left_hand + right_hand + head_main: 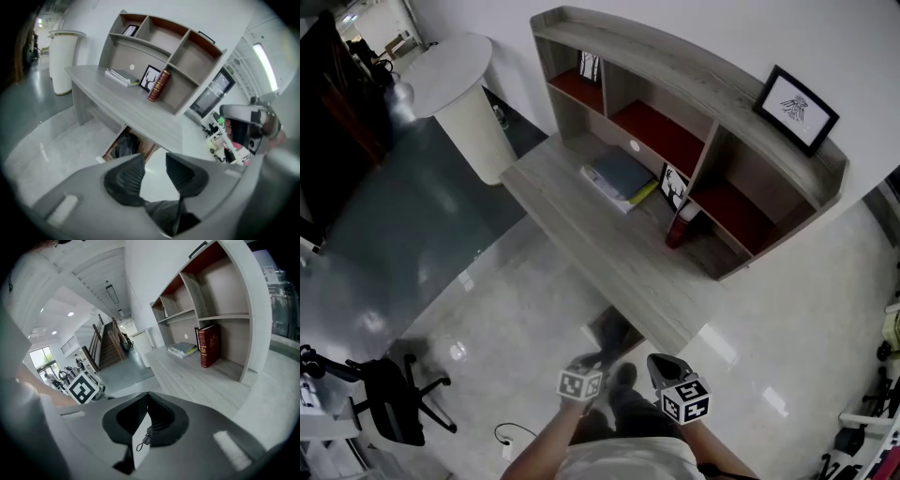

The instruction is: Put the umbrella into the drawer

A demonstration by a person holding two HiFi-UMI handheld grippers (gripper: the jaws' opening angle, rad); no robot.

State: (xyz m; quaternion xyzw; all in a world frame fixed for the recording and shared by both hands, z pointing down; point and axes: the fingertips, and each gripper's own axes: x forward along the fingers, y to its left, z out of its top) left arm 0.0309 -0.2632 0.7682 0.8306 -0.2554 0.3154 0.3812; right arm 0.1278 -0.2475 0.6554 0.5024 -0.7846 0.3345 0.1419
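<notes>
Partly hidden beneath the grey wood-grain desk (126,107), the open wooden drawer (150,149) holds the umbrella (125,144), a dark, crumpled, indistinct shape. Left gripper (155,159): ribbed black pads apart, nothing between them. Right gripper (146,397): pads pressed together at the tips, empty.
</notes>
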